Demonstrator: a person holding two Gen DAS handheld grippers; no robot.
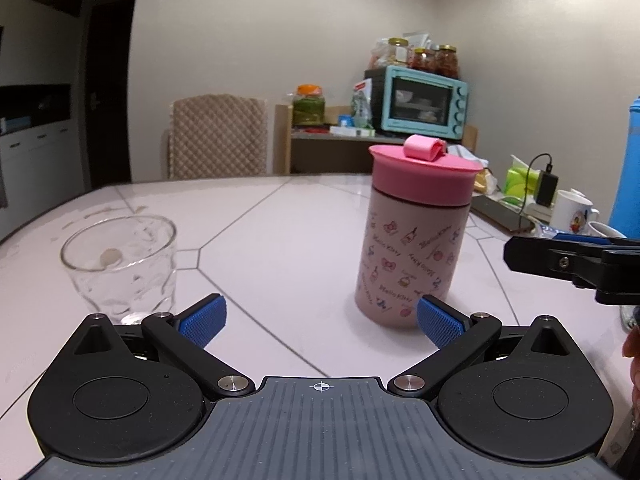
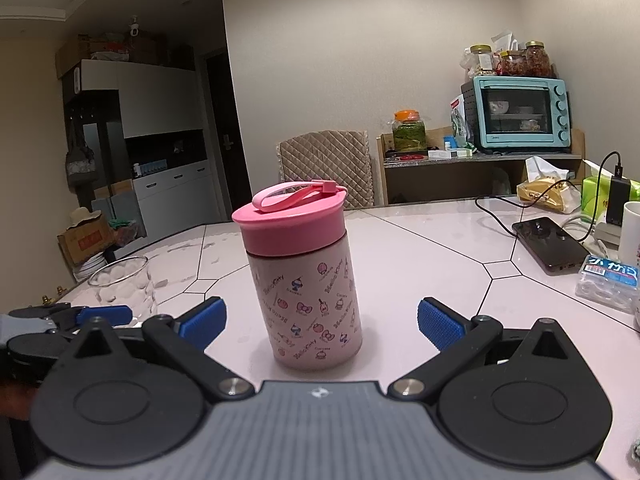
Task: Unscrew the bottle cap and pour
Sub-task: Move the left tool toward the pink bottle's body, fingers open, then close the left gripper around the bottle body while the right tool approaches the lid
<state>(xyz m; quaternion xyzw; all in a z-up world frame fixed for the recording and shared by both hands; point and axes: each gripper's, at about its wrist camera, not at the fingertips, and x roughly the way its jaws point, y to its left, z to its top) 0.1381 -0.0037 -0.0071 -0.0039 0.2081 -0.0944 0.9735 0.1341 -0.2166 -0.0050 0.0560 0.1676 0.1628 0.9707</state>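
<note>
A pale pink printed bottle [image 1: 412, 256] [image 2: 310, 300] stands upright on the white table [image 1: 280, 232] with its pink screw cap [image 1: 424, 176] [image 2: 292, 224] on and a loop strap on top. A clear empty glass [image 1: 122, 264] [image 2: 124, 284] stands to its left. My left gripper [image 1: 320, 320] is open, with the bottle just beyond its right pad and the glass beyond its left pad. My right gripper [image 2: 320, 322] is open too, and the bottle stands just ahead of the gap between its blue pads [image 2: 438, 326]. The right gripper's tips show at the right edge of the left wrist view.
At the table's right lie a dark phone [image 2: 550, 246] on a charger cable, white mugs [image 1: 572, 210], a green tissue pack [image 2: 600, 192] and a blue-labelled packet [image 2: 608, 280]. Behind stand a padded chair [image 2: 324, 164] and a shelf with a teal oven [image 2: 520, 112].
</note>
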